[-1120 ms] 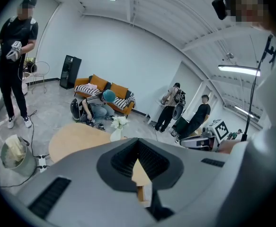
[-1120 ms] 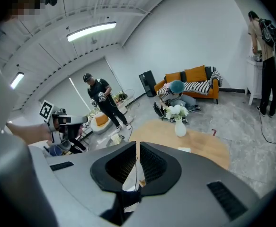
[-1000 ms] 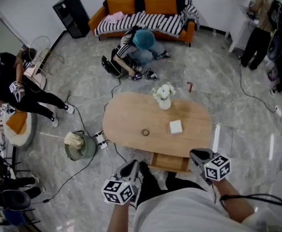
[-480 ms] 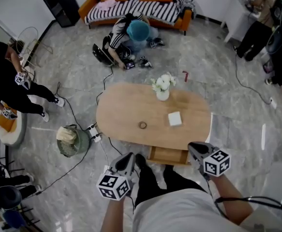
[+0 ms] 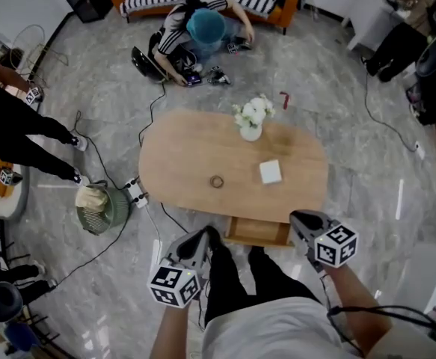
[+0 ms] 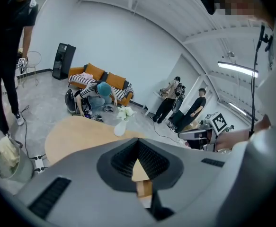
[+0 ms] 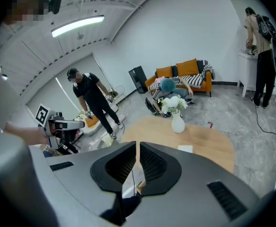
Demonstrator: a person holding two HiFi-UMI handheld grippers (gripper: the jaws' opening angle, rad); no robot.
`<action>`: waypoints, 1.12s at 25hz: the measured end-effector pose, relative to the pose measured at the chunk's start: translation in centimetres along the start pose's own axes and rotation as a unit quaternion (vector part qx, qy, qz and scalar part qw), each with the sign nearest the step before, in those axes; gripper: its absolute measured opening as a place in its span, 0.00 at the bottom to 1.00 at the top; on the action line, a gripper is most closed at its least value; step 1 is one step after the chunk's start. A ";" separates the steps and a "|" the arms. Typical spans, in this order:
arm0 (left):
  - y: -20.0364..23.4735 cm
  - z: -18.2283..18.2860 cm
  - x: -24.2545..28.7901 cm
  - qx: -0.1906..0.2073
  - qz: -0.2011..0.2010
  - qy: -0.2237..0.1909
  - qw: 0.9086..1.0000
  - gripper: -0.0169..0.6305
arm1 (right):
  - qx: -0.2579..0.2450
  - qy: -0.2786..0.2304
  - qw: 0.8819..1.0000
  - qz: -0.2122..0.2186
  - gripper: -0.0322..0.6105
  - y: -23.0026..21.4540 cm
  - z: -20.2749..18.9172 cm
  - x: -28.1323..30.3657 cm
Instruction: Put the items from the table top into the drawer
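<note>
Two items (ring [image 5: 216, 181], white block [image 5: 271, 172]) well beyond left tongs [image 5: 203, 237], right tongs [image 5: 300, 218]

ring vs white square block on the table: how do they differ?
The ring is round, hollow and brownish; the white block is square and solid. The ring looks smaller than the white block. In the head view the ring lies left of the white block. Both lie flat on the table, outside the drawer.
</note>
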State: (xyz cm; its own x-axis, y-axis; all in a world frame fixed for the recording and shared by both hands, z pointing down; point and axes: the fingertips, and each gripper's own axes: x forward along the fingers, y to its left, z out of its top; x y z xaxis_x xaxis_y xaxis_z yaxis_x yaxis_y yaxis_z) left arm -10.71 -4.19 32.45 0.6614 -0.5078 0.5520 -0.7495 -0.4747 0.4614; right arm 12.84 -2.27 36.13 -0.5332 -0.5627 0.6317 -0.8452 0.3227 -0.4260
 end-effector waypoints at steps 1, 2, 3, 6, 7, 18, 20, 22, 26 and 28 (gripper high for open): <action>0.2 -0.2 0.3 -0.001 0.000 0.002 1.000 0.03 | 0.001 0.002 1.000 0.000 0.12 -0.1 -0.1 0.3; 0.5 -0.4 0.6 -0.002 0.000 0.004 1.000 0.03 | 0.003 0.003 1.000 0.000 0.12 -0.2 -0.2 0.6; 0.7 -0.6 0.9 -0.003 -0.001 0.007 1.000 0.03 | 0.004 0.005 1.000 -0.001 0.12 -0.3 -0.4 0.9; 1.2 -1.5 1.8 -0.006 -0.004 0.015 1.000 0.03 | 0.010 0.010 1.000 -0.004 0.12 -0.8 -1.0 1.8; 1.4 -1.9 2.1 -0.006 -0.005 0.019 1.000 0.03 | 0.012 0.011 1.000 -0.005 0.12 -0.9 -1.3 2.2; 3.2 -4.4 5.0 -0.016 -0.008 0.041 0.999 0.03 | 0.023 0.033 0.999 -0.011 0.12 -3.5 -3.5 5.2; 3.8 -4.7 5.6 -0.018 -0.007 0.043 0.999 0.03 | 0.025 0.036 0.999 -0.013 0.12 -4.1 -3.7 6.0; 4.5 -5.1 6.2 -0.019 -0.005 0.046 0.999 0.03 | 0.026 0.038 0.999 -0.015 0.12 -4.7 -4.0 6.9; 5.5 -6.0 7.5 -0.020 -0.003 0.052 0.998 0.03 | 0.029 0.044 0.998 -0.016 0.12 -6.0 -4.5 8.4; 5.9 -6.5 8.3 -0.021 -0.002 0.055 0.998 0.03 | 0.030 0.046 0.998 -0.017 0.12 -6.8 -4.7 9.2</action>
State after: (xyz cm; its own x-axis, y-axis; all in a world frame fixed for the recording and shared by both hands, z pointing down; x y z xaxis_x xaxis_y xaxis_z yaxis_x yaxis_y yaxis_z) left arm -9.82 -6.56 44.23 0.6596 -0.4228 0.6214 -0.7485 -0.4451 0.4916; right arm 13.58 -6.06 47.86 -0.5075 -0.4990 0.7024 -0.8608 0.2570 -0.4393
